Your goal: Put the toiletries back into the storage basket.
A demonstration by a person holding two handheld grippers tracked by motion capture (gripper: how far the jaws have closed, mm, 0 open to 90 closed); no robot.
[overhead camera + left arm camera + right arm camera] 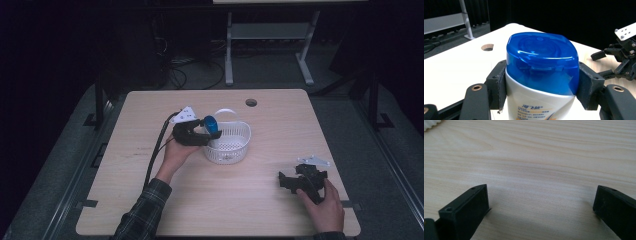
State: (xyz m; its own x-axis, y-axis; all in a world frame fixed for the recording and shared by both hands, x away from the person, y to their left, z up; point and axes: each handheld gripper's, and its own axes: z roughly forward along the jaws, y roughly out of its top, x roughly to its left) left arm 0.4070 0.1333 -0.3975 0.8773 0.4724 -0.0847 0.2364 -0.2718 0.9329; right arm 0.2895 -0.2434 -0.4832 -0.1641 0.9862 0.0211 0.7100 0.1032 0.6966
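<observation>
High view: the pale wooden worktop carries a white perforated plastic basket with a thin arched handle, standing near the middle, well clear of all four edges. The left tongs sit at the basket's left rim, held in the person's left hand. Between their jaws is a white plastic bottle with a translucent blue cap, the cap level with the basket's rim; whether the bottle touches the basket cannot be told. The right tongs rest low over the worktop towards the near right corner, held in the right hand, well apart from the basket. Bare worktop lies between the two tongs and along the near edge. A round cable hole sits near the far edge.

Left gripper view: the left tongs are closed against the bottle, one padded jaw on each side just below the cap. Label print shows on the white body. The right tongs appear farther off at the right.

Right gripper view: the right tongs stand wide apart with nothing between the jaws, bare wood grain beneath them. A sliver of the basket shows at the top left corner.
</observation>
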